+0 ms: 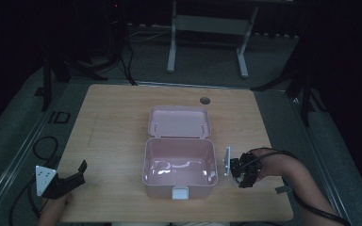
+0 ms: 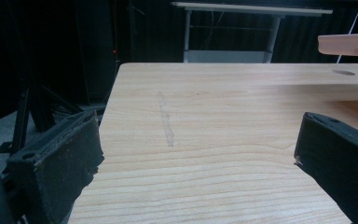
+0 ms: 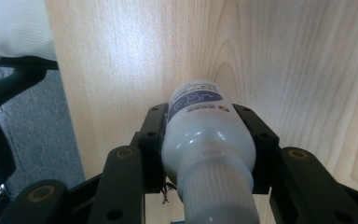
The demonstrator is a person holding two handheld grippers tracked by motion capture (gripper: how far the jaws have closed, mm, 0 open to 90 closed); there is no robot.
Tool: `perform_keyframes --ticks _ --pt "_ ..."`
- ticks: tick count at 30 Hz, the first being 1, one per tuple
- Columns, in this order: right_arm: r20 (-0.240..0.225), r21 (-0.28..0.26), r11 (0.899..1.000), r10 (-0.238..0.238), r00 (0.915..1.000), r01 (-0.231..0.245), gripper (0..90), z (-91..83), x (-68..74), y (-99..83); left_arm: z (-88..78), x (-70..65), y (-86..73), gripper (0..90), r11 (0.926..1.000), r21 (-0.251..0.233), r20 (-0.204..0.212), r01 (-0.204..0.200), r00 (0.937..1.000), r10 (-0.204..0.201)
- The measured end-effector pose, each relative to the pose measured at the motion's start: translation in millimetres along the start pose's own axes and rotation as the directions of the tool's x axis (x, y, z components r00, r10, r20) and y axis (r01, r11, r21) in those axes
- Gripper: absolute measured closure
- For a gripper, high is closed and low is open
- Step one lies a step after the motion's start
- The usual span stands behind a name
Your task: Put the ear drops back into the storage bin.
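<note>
Right gripper view looks straight down on the pale wooden counter (image 3: pixel 307 56), and there the right gripper (image 3: pixel 208 135) has its black fingers (image 3: pixel 154 140) pinching a small white plastic bottle with a blue label (image 3: pixel 205 140) by its shoulder, one finger on each side. The bottle's long axis runs along the fingers, ribbed cap toward the camera and labelled base pointing away at the wood below, apparently lifted clear of it. In the high view this gripper (image 1: pixel 243 170) sits near the counter's right edge, toward the front, just beside the right wall of the open pink plastic box with a hinged lid (image 1: pixel 179 162), which stands in the middle of the counter with its lid laid back toward the far edge. The box cavity lies to the left of the held bottle, so the coming move likely turns on carrying it over that near wall and lowering it in. The left gripper (image 1: pixel 66 181) rests near the front left corner, well apart from the box, its fingers (image 2: pixel 60 163) spread wide with nothing between them; the right hand is clearly the nearer one.
</note>
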State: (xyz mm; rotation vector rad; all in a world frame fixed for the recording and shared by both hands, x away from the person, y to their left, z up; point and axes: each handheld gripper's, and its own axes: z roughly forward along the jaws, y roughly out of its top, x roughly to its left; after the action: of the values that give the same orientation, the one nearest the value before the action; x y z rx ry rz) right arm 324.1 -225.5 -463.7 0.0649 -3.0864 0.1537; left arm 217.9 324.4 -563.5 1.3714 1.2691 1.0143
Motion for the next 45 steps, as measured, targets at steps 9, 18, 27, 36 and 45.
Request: perform_keyframes --ticks 9,18,27,36,45 --pt "0.012 0.008 1.0 -0.003 0.9999 0.003 59.5 -24.5 5.3 1.4 0.0 0.1 0.0 0.9 1.0 0.0 0.0 0.001 1.0 -0.001" --pt "0.028 0.01 1.0 -0.006 0.9996 0.005 59.5 -47.7 7.5 4.1 0.0 0.0 0.0 0.9 1.0 0.0 0.0 0.0 1.0 0.0" --pt "0.041 -0.011 1.0 -0.006 0.9991 0.006 59.5 -76.8 9.0 11.2 0.0 0.1 0.0 1.0 1.0 -0.002 0.0 0.0 1.0 0.0" --pt "0.056 -0.005 1.0 -0.015 0.9983 0.015 59.5 -98.2 7.9 23.7 0.0 0.1 0.0 0.9 1.0 -0.001 0.001 0.001 1.0 -0.001" --pt "0.066 -0.009 1.0 -0.029 0.9974 0.029 59.5 -118.2 5.8 41.4 -0.1 0.2 0.0 0.9 1.0 0.0 0.002 0.001 1.0 -0.001"
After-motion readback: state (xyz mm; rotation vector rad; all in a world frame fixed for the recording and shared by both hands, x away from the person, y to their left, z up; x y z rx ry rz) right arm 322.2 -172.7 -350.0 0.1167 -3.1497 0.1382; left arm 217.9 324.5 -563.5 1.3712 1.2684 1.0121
